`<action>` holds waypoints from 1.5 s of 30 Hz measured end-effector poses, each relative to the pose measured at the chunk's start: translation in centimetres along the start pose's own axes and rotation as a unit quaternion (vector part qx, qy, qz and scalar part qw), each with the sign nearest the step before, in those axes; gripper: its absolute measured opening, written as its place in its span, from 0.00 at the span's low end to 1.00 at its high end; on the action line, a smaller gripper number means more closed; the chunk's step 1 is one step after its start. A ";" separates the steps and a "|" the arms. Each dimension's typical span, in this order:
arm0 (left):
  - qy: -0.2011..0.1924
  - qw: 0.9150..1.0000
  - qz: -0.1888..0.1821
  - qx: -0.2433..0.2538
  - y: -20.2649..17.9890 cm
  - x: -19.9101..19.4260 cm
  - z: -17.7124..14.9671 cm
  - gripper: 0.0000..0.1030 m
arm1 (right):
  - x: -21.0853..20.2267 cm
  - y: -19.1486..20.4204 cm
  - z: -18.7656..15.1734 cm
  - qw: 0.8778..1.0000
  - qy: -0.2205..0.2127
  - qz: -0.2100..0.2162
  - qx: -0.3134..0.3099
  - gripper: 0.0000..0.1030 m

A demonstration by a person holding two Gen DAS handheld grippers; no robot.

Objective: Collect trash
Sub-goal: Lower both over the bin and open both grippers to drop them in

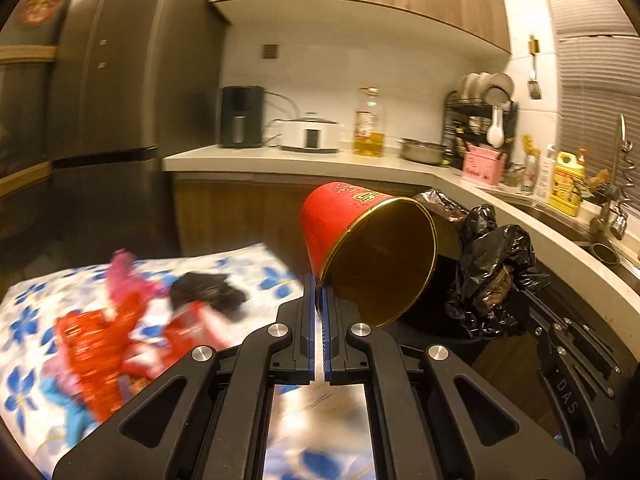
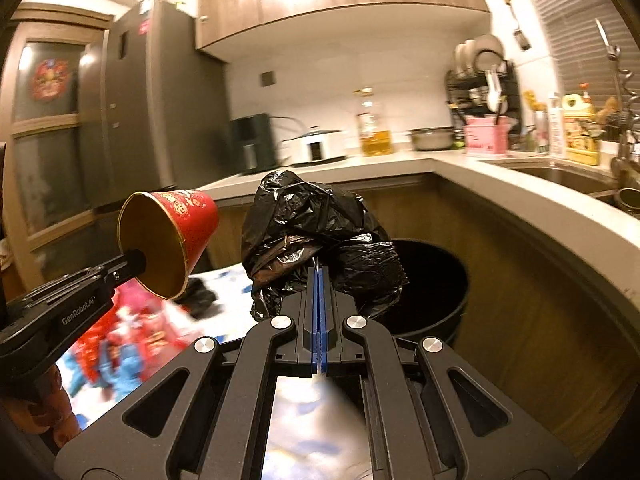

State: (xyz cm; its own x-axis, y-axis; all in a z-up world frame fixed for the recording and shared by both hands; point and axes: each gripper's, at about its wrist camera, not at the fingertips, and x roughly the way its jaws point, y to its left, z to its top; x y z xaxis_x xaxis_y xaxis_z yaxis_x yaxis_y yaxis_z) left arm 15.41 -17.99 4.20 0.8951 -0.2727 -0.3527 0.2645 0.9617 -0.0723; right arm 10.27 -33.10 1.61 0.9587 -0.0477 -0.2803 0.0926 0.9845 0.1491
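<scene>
Table [image 1: 256, 264]: near left, under a white cloth with blue flowers; blurred red, pink and blue wrappers [image 1: 92, 344] and a small black scrap [image 1: 208, 292] lie on it.
Left gripper [image 1: 320, 292]: clenched on the rim of the red paper cup [image 1: 344, 224]; thin rim pinched between the blue pads.
Cup: lies on its side in the air, gold-lined mouth facing back toward the claw, red base pointing away to the far left.
Right gripper [image 2: 318, 270]: clenched on a crumpled black plastic bag [image 2: 316, 220], which bulges above and around the fingertips.
Black bin [image 2: 436, 280]: on the floor, just right of the bag and behind it, against the curved counter [image 2: 520, 196].
Cup to bag: cup left, bag right, apart.
</scene>
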 end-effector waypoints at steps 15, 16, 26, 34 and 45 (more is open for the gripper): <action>0.015 0.998 -0.064 0.010 -5.8 7.4 -0.5 0.02 | 4.6 -5.6 0.5 0.999 0.001 -0.050 0.021 0.01; 0.015 0.998 -0.065 0.009 -5.9 7.6 -0.5 0.02 | 4.9 -5.7 0.5 0.998 0.002 -0.051 0.022 0.01; 0.029 0.997 -0.072 0.004 -6.4 9.8 -0.9 0.02 | 6.7 -6.5 0.2 0.998 0.014 -0.056 0.022 0.01; 0.041 0.996 -0.073 0.011 -7.1 10.9 -1.2 0.02 | 7.8 -7.2 0.3 0.998 0.020 -0.054 0.027 0.02; 0.048 0.997 -0.067 0.003 -6.5 11.0 -1.6 0.33 | 8.2 -8.1 0.3 0.997 0.033 -0.060 0.036 0.23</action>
State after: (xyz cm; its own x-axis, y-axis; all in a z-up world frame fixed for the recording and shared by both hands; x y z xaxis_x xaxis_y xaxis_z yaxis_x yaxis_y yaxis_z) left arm 23.01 -27.22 -0.69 0.8135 -0.3938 -0.4279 0.3814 0.9168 -0.1186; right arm 17.43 -41.52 -1.58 0.9197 -0.1510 -0.3623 0.2273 0.9574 0.1780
